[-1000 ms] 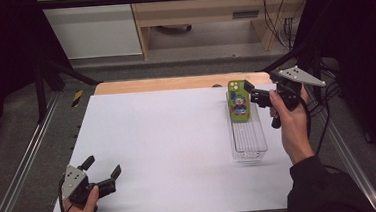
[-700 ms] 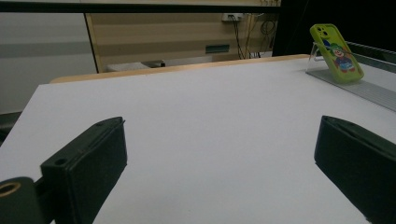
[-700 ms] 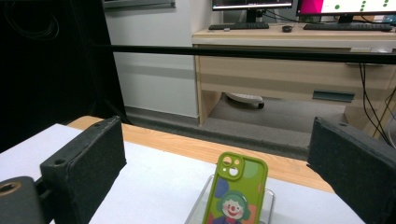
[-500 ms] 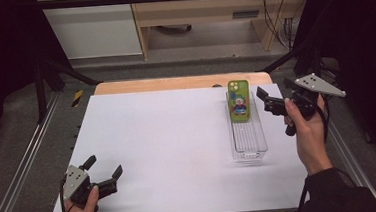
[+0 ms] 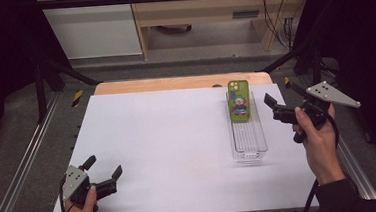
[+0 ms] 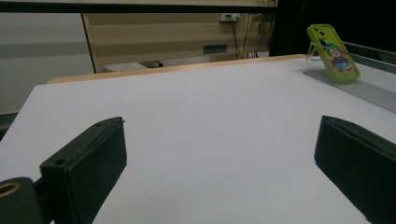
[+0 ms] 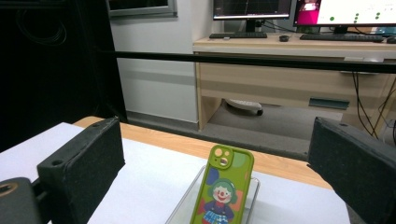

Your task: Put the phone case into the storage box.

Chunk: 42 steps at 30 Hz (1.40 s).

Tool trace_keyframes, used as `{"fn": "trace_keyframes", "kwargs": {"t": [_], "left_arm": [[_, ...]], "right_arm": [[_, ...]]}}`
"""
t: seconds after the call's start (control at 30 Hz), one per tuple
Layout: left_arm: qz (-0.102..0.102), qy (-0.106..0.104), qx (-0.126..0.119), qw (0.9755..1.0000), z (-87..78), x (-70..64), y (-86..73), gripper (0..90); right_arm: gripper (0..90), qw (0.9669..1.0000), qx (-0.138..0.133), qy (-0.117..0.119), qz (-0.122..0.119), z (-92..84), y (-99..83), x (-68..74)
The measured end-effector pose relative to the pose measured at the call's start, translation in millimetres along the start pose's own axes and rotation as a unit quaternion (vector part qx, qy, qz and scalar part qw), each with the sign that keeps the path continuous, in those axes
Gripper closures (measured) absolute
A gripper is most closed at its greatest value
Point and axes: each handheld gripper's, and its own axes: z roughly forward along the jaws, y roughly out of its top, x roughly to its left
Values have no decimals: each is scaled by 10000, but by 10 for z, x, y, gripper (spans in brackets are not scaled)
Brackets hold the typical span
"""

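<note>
Step in hand, by the look of it: release finished and pull-away from the phone (image 5: 239, 101). Right tool (image 5: 272, 106) off to the right of the clear tray (image 5: 259, 148), jaws spread wide with nothing between them, clear of the phone by a short gap; 1 second ago right at the phone, since drawn off sideways. Jaws opening slightly during that second, empty in the right gripper view, phone (image 7: 223, 193) standing ahead and low between them. Left tool (image 5: 102, 175) parked at the near left corner of the white surface (image 5: 169, 147), jaws likewise apart and empty, well apart from the tray; unmoved from the earlier pictures.

Phone propped at the far end of the tray, back facing the person, leaning back against the tray's end wall, bottom edge down inside. From the left gripper view (image 6: 334, 53), tilted rather than upright.

Next move, as a judgement: either withdrawal of the right tool to rest, or a fresh approach for a regrip; the latter calls for a level approach with jaws straddling the phone's 2 long edges, slow enough not to tip it.

Look of the thing: lime-green case, cartoon clown with green hair and red nose, camera cluster at the top corner. Glossy, slim, probably slippery under the pads.
</note>
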Motion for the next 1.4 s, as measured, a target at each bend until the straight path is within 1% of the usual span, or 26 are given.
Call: {"fn": "trace_keyframes", "kwargs": {"t": [0.13,0.33,0.5,0.73,0.97,1.07,1.4], "left_arm": [[-3,-10,1,10000,1,-2,0,16],[7,-21,6,10000,-1,-3,0,15],[5,-50,6,10000,-4,-4,-1,15],[59,-81,13,9999,-2,-8,-1,16],[33,-91,11,10000,0,-15,-2,15],[35,-95,20,9999,2,-16,-3,15],[48,-104,38,9999,4,-21,-4,15]], "right_arm": [[38,10000,-55,-76,-8,-73,-45,-45],[35,9999,-121,-111,3,-171,-103,-90],[32,9998,-125,-146,-80,-233,-172,-92],[31,9997,-164,-83,-136,-319,-278,-93],[27,9998,-151,-47,-132,-387,-397,-89],[23,9998,-164,16,-143,-414,-458,-79],[24,9998,4,22,-188,-478,-692,-56]]}}
